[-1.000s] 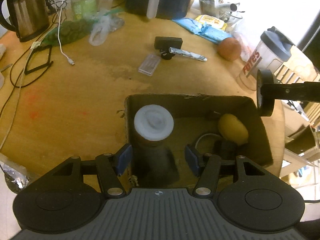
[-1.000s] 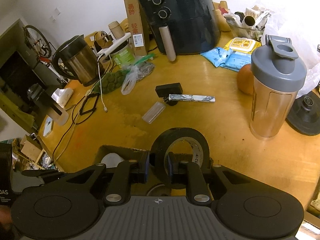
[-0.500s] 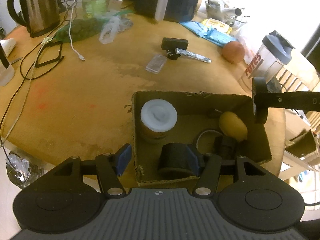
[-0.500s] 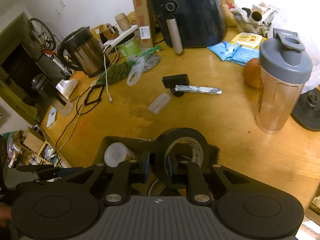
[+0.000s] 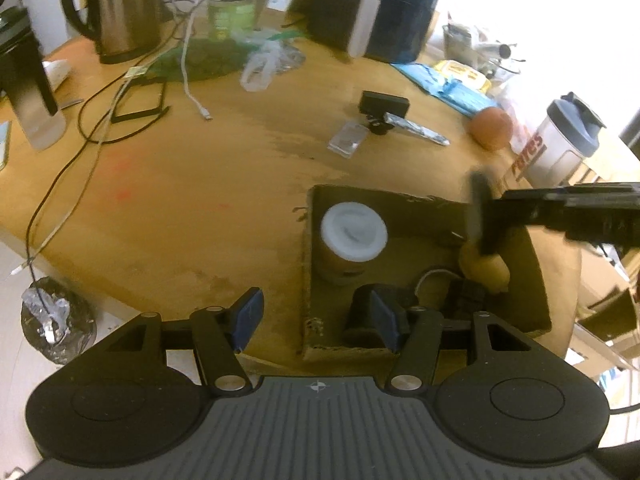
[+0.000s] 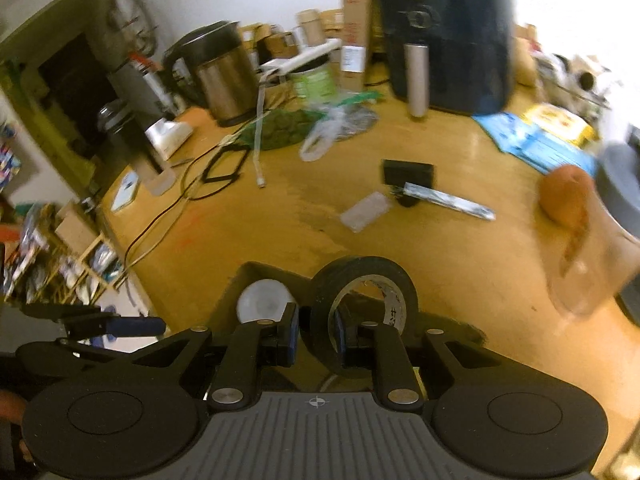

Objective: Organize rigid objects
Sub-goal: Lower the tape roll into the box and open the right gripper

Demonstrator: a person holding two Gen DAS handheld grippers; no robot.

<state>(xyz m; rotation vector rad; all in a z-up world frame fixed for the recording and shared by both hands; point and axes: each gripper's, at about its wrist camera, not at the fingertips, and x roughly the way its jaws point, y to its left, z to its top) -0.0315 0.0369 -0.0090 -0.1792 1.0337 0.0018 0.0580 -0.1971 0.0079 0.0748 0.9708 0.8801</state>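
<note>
Step in hand: I am dropping the black tape roll (image 6: 362, 304) into the cardboard box (image 5: 532, 276). My right gripper (image 6: 316, 334) has its jaws opening, the roll between them with a gap on the left side. Below: white-lidded jar (image 6: 262, 304).

Left gripper (image 5: 316, 316): released, empty, at the box's near-left corner.

Next: clear the roll, withdraw.

Obscured: box contents under the roll; far shaker bottle (image 6: 612, 216) blurred.
</note>
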